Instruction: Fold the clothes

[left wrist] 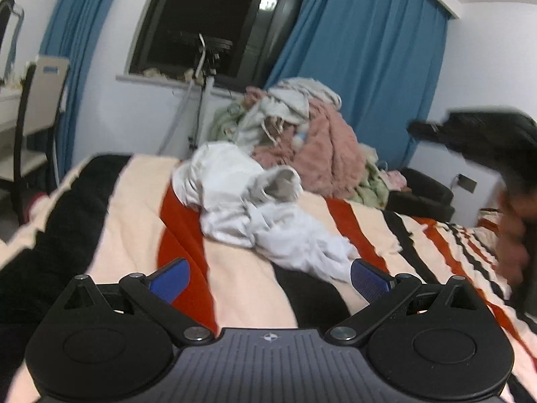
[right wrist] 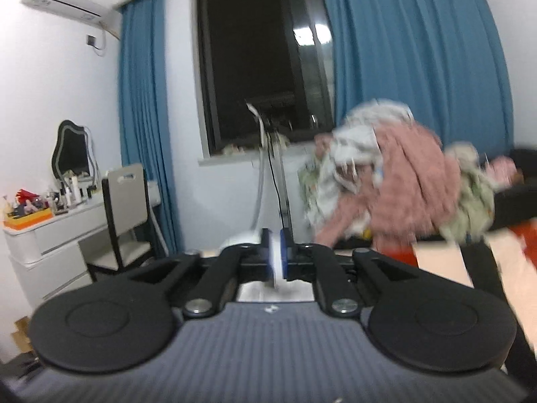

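The left gripper (left wrist: 270, 278) hangs spread and empty over the bed (left wrist: 127, 208). The right gripper (right wrist: 277, 257) pinches a thin white fold (right wrist: 275, 262); so slight a hold could slip. The white garment (left wrist: 255, 208) lies crumpled just ahead, and may drag crooked if lifted by one corner. Bare bed lies left; the pile (left wrist: 302, 134) crowds the far edge.
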A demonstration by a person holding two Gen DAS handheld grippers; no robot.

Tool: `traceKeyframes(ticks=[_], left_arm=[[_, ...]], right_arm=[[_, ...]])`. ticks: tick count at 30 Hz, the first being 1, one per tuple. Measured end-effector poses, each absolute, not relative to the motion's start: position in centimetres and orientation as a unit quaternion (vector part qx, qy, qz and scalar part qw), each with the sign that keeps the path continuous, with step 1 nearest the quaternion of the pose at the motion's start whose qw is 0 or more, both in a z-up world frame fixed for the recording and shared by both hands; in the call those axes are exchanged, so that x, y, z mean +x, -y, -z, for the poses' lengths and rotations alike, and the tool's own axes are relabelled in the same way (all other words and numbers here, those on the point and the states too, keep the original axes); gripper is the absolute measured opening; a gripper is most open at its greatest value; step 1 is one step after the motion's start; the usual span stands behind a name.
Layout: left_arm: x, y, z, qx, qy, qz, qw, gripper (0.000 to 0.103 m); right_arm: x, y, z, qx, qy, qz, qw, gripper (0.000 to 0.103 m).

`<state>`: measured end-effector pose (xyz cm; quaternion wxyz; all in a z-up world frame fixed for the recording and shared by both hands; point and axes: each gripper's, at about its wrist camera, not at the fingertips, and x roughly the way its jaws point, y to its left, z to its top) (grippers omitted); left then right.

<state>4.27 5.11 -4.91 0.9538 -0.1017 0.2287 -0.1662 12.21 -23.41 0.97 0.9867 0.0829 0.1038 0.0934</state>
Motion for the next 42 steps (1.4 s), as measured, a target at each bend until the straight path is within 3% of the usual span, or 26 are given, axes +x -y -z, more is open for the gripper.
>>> traceKeyframes(ticks=[1, 2, 3, 10, 18, 20, 23, 26, 27, 28, 42], left_arm=[[4.4, -4.7, 5.0, -0.103, -0.234, 0.172, 0.951, 0.103], [4.6, -4.2, 5.2, -0.101, -0.239, 0.177, 0.95, 0.103], [5.0, -3.6, 5.4, -0.094, -0.245, 0.181, 0.948, 0.103], [11.5, 1.5, 8.7, -0.094, -0.297, 0.166, 0.935, 0.103], [23.2, 8.2, 13.6, -0.126, -0.272, 0.125, 0.946, 0.103], [25.5, 9.4, 14.8, -0.112, -0.274, 0.099, 0.95, 0.098], [27.6, 10.1, 15.5, -0.099, -0.279, 0.065, 0.953, 0.077], [28.1, 9.9, 15.1, -0.09, -0.272, 0.05, 0.957, 0.039], [27.7, 9.3, 14.5, -0.092, -0.265, 0.054, 0.958, 0.017], [27.3, 8.7, 13.8, -0.095, -0.258, 0.06, 0.959, 0.009], [10.7, -5.5, 1.3, -0.146, -0.154, 0.127, 0.969, 0.005]], right_arm=[[11.0, 23.8, -0.3, 0.095, -0.111, -0.093, 0.985, 0.058], [9.9, 24.3, 0.5, 0.11, -0.113, -0.093, 0.983, 0.083], [8.9, 24.8, 1.1, 0.124, -0.115, -0.095, 0.981, 0.087], [5.5, 27.4, 4.5, 0.201, -0.104, -0.078, 0.971, 0.086], [9.6, 29.8, 10.5, 0.171, -0.14, -0.017, 0.975, 0.086], [10.9, 30.3, 11.9, 0.168, -0.14, -0.008, 0.976, 0.086], [12.8, 31.1, 14.0, 0.16, -0.134, 0.011, 0.978, 0.086], [14.1, 31.7, 15.5, 0.178, -0.132, 0.023, 0.975, 0.086], [14.4, 31.9, 15.8, 0.182, -0.132, 0.025, 0.974, 0.086], [14.6, 32.1, 16.1, 0.183, -0.132, 0.027, 0.974, 0.086], [9.9, 29.6, 12.8, 0.147, -0.083, -0.008, 0.986, 0.086]])
